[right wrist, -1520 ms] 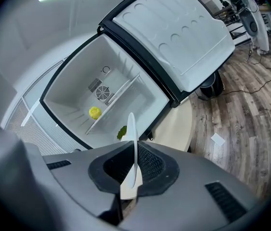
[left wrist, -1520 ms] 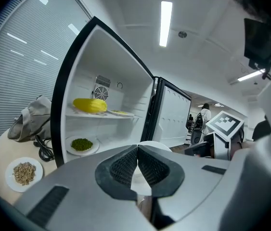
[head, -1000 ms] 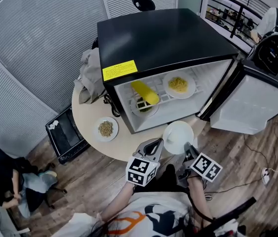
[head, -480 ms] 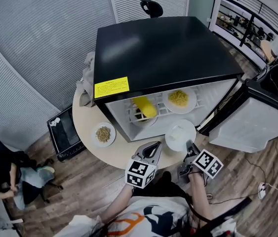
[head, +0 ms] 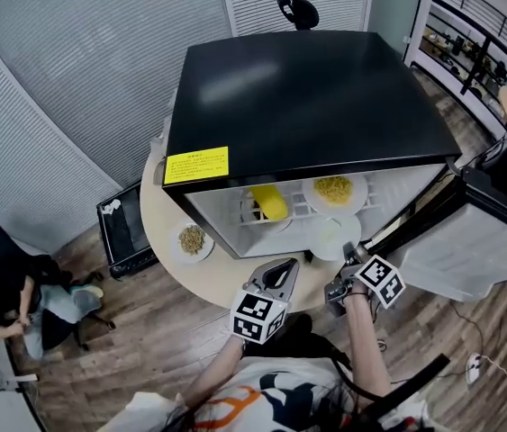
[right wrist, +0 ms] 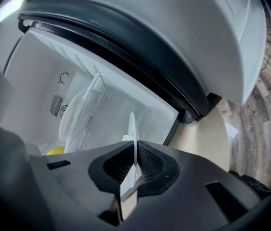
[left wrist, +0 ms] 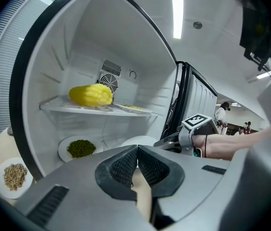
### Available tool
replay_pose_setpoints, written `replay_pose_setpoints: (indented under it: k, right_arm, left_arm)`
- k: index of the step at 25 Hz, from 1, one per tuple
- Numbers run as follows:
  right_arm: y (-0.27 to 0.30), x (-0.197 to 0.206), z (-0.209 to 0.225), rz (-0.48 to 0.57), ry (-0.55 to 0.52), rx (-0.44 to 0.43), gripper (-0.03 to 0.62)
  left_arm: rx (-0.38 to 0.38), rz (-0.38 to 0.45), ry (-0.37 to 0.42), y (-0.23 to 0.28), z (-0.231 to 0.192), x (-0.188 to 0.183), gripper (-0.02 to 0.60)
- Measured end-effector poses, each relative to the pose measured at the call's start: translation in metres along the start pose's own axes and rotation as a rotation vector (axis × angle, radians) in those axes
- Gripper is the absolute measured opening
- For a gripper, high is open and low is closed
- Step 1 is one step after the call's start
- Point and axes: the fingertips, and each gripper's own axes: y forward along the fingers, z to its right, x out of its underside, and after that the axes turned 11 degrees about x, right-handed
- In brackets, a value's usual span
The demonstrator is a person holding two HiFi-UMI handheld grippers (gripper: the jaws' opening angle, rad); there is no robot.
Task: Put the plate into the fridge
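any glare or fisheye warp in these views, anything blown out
Head view: fisheye bends the blinds, soft glare on the fridge top. Left gripper view: the ceiling light blows out white. Right gripper view: dark vignetted corners, the plate edge-on and sharp.

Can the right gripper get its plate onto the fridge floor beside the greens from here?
Probably yes. The fridge door stands wide open, the right gripper holds the white plate by its rim at the opening, and I see nothing on the fridge floor right of the plate of greens.

The boxy black fridge has a glossy top and smooth white plastic lining. The round beige desk looks matt; the brown plank floor wood-grained.
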Motion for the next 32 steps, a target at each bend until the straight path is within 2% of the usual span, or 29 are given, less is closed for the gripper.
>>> replay_pose_setpoints:
  k: [7, 15, 18, 26, 32]
  right_arm:
    - [0.024, -0.001, -0.001, -0.004, -0.027, 0.012, 0.023]
    - [0.05, -0.005, -0.01, -0.005, -0.054, 0.002, 0.023]
    - [0.057, -0.007, -0.016, 0.019, -0.149, 0.005, 0.024]
    - [0.068, -0.013, -0.026, 0.096, -0.546, 0.066, 0.069]
    - [0.074, -0.017, -0.031, 0.11, -0.665, 0.082, 0.089]
  left_arm:
    - [-0.045, 0.005, -0.016, 0.004, -0.007, -0.002, 0.011]
    - [-0.062, -0.003, -0.015, 0.012, -0.008, -0.003, 0.011]
    - [-0.07, -0.012, -0.018, 0.014, -0.009, -0.001, 0.011]
    - [-0.087, -0.014, -0.035, 0.013, -0.014, 0.0, 0.011]
    - [-0.087, -0.021, -0.034, 0.013, -0.014, 0.002, 0.011]
